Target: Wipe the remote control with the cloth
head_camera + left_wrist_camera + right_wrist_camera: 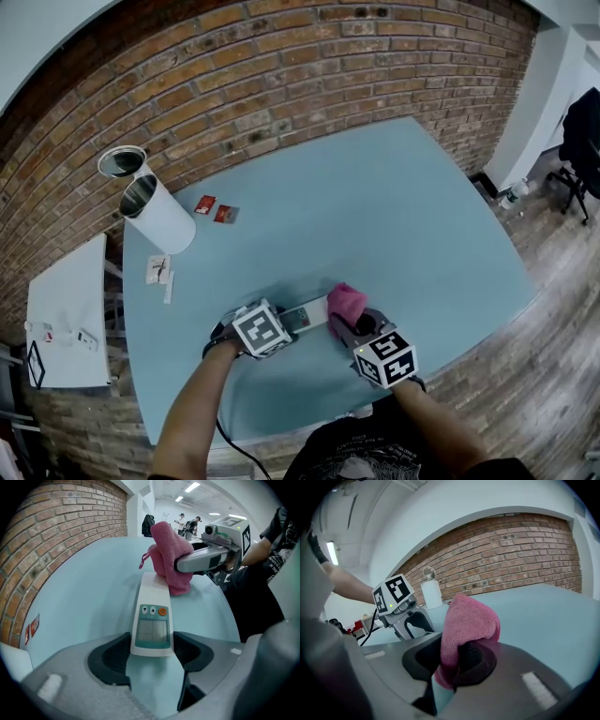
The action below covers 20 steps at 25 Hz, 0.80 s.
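A white remote control (152, 616) with a small screen and an orange button lies flat on the pale blue table (394, 216). My left gripper (152, 654) points steeply down and is shut on its near end, one pad against each side. In the head view the remote (307, 316) runs rightwards from the left gripper (287, 324). A folded pink cloth (468, 623) is pinched in my right gripper (452, 662). The cloth (169, 557) rests on the remote's far end, with the right gripper (206, 558) behind it. From above, the cloth (345, 302) sits just ahead of the right gripper (352, 321).
Two white cylinders (155, 211) stand at the table's back left, with red packets (214, 209) and small paper items (159, 270) nearby. A white side table (66, 314) stands to the left, a brick wall behind. A chair (581, 141) stands far right.
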Each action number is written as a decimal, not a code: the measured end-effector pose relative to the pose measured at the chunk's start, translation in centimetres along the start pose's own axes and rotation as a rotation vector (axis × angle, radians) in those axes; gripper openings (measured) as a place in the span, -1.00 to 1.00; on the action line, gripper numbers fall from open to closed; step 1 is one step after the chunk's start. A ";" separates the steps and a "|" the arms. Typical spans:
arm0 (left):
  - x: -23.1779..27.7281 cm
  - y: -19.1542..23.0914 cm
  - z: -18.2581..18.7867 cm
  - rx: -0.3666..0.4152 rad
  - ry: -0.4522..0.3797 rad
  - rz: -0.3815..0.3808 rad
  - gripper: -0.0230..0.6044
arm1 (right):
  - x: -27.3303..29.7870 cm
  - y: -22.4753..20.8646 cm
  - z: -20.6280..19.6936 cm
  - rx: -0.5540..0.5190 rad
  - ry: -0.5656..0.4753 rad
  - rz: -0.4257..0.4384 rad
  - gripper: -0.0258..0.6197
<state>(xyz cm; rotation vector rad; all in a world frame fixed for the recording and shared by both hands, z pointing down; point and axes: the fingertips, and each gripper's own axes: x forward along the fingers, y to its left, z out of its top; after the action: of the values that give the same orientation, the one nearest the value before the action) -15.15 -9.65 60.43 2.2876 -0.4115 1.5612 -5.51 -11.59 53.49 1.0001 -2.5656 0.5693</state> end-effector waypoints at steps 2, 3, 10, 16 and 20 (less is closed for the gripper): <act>0.0 0.2 0.0 0.006 0.003 0.007 -0.01 | 0.2 0.6 0.1 -0.008 -0.005 0.004 -0.73; 0.0 0.2 0.0 0.009 0.005 0.011 -0.01 | 0.4 0.9 0.2 -0.011 -0.010 0.005 -0.73; -0.3 0.7 0.0 0.022 0.013 0.042 -0.01 | 1.6 3.6 0.3 -0.044 -0.015 0.038 -0.73; -0.4 0.8 0.0 0.024 0.012 0.042 -0.01 | 2.5 5.5 -0.2 -0.059 -0.002 0.060 -0.73; -0.4 0.7 0.0 0.025 0.010 0.038 -0.01 | 3.0 6.2 -0.3 -0.062 0.003 0.074 -0.73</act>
<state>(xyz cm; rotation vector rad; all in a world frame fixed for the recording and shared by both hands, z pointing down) -15.55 -10.29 60.15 2.3020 -0.4384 1.6046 -11.84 -8.98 53.51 0.8861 -2.6103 0.5066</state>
